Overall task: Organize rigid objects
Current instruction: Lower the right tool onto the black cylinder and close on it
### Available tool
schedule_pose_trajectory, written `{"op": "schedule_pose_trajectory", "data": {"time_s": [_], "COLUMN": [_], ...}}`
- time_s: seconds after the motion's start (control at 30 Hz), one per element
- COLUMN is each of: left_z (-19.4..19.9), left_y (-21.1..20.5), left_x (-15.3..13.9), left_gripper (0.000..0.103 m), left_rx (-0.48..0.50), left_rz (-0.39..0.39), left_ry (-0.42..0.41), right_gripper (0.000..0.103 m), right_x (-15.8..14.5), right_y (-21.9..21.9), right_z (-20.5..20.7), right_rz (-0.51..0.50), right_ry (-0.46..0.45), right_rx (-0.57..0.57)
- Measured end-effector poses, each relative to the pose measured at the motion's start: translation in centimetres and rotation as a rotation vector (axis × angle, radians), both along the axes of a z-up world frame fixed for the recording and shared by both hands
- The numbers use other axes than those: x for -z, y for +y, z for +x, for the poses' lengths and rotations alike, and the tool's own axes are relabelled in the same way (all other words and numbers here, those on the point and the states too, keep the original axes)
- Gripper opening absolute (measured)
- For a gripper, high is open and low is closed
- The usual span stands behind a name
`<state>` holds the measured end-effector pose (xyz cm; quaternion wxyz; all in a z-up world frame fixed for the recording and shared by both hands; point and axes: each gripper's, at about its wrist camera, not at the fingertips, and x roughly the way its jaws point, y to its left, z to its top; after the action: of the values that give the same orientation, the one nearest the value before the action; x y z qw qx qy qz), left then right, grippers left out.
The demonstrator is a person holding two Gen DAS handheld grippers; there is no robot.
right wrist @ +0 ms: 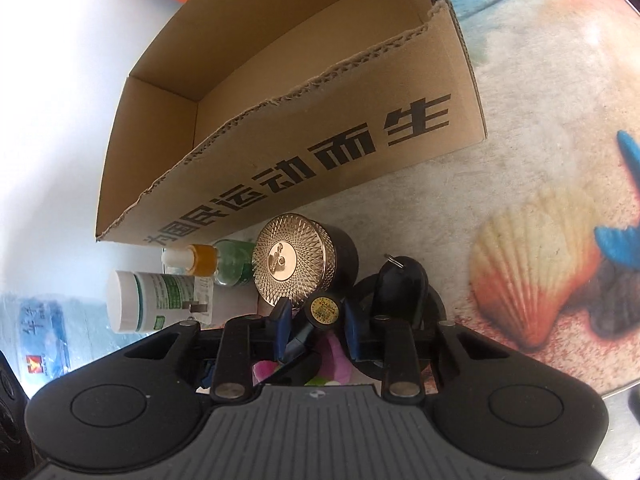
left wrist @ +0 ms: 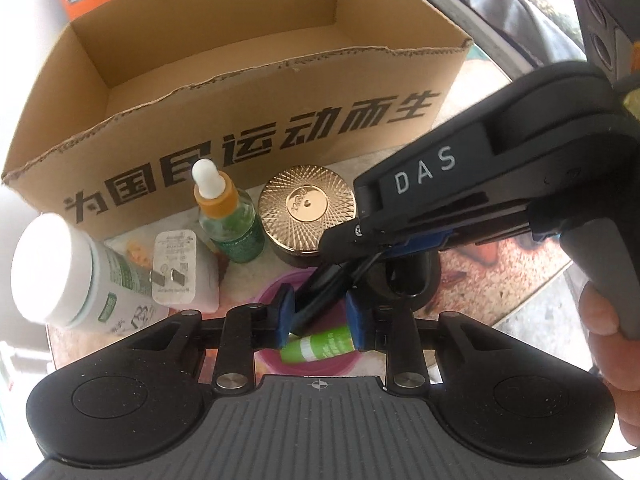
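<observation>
A black tube with a round gold label on its end [right wrist: 325,308] stands slanted over a pink dish [left wrist: 316,368]. My left gripper [left wrist: 320,314] is narrowed around its lower part, blue pads against it. My right gripper [right wrist: 316,328] grips its upper end, and in the left wrist view the right gripper [left wrist: 344,250] reaches in from the right, just above my left fingers. A green tube [left wrist: 320,346] lies in the dish under the left pads. The open cardboard box [left wrist: 240,92] stands right behind, with nothing visible inside.
In front of the box stand a dropper bottle [left wrist: 228,216], a gold-lidded jar [left wrist: 306,204], a white-capped bottle [left wrist: 60,272] and a white plug [left wrist: 176,268]. A black key fob [right wrist: 400,284] rests on a dark ring. A hand [left wrist: 608,340] holds the right gripper.
</observation>
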<state>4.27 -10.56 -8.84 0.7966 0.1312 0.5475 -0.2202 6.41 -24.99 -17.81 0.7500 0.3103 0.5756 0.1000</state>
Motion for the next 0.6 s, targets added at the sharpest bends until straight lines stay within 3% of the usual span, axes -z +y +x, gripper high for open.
{"op": "schedule_pose_trajectory", "data": {"time_s": [0.27, 0.5, 0.6], "left_z": [-0.3, -1.2, -1.4], "left_y": [0.2, 1.0, 2.0], "left_x": [0.4, -0.8, -2.6], "left_gripper": [0.025, 0.02, 0.018], "left_rx": [0.074, 0.101, 0.099], "left_rz": [-0.003, -0.027, -0.053], "left_ry": [-0.029, -0.077, -0.094], "right_gripper": [0.025, 0.024, 0.024], "right_x": [-1.1, -4.3, -5.8], "right_y": [0.5, 3.6, 4.3], "right_z": [-0.5, -1.4, -1.7], "right_rz": [-0.007, -0.139, -0.162], "right_ry": [-0.043, -0.127, -0.149], "right_rx": [0.013, -0.079, -0.098]}}
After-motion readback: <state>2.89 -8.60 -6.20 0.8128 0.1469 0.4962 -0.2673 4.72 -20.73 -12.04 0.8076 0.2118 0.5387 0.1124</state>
